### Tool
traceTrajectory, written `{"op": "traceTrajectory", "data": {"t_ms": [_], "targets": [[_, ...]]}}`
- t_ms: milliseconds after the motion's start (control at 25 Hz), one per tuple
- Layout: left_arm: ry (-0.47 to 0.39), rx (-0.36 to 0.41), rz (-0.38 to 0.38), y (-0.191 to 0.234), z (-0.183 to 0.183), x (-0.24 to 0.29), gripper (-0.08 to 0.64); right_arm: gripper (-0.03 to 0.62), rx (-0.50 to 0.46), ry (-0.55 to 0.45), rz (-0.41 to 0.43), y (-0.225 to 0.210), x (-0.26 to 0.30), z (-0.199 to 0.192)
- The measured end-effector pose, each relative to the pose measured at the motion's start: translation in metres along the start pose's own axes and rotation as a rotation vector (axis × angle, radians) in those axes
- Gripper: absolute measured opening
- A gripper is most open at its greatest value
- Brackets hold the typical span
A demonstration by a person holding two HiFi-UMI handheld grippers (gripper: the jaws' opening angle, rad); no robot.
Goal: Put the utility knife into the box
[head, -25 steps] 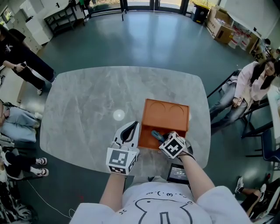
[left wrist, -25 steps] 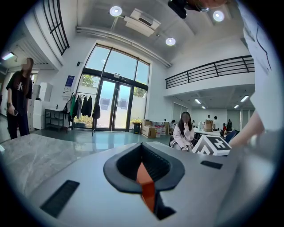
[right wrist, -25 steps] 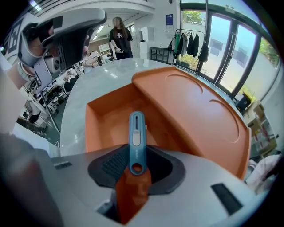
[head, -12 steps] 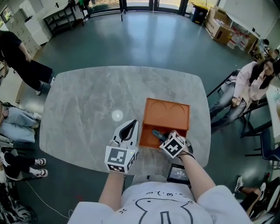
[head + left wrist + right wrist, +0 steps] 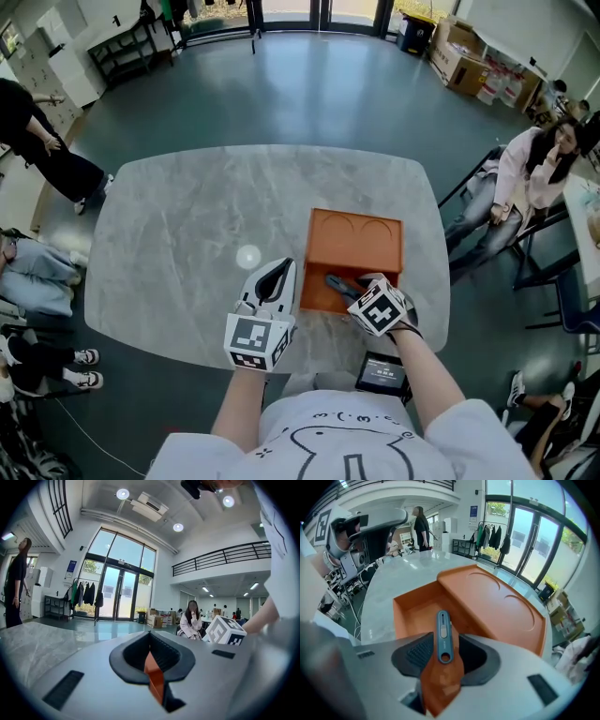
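Currently the right gripper [image 5: 353, 290], pitched steeply down over the near wall of the box [image 5: 499, 603], has just been opening its jaws, now clear of the utility knife [image 5: 442, 629] between them, which lies in the open compartment, long axis along the jaws, holed end nearest.

We judge this a large institutional hall used as workspace: tall glass doors [image 5: 117, 597], mezzanine railing [image 5: 220, 557], cardboard boxes [image 5: 464, 61], metal shelving [image 5: 122, 42], a seated person [image 5: 525, 178].

On the table [image 5: 187, 234], the utility knife [image 5: 442, 634] reaches into the box's [image 5: 356, 234] near compartment.
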State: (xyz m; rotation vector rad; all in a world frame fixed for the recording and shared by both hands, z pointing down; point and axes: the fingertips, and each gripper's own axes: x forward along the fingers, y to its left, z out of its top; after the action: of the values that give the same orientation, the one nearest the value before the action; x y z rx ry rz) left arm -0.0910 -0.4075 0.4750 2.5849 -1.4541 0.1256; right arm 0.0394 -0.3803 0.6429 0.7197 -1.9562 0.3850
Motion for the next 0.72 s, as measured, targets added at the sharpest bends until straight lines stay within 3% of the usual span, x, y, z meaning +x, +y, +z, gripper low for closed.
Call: {"op": "traceTrajectory", "data": {"t_ms": [240, 440, 720], "targets": [[-0.015, 0.002, -0.004, -0.006, 0.002, -0.005, 0.015, 0.161, 0.051, -0.037, -0.019, 0.002, -0.018, 0.001], [-0.035, 0.012, -0.004, -0.019, 0.006, -0.01, 0.015, 0.161, 0.086, -0.126, -0.035, 0.002, -0.044, 0.006], [-0.058, 0.034, 0.002, -0.047, 0.02, -0.027, 0.015, 0.069, 0.15, -0.301, -0.084, 0.006, -0.101, 0.015]]}}
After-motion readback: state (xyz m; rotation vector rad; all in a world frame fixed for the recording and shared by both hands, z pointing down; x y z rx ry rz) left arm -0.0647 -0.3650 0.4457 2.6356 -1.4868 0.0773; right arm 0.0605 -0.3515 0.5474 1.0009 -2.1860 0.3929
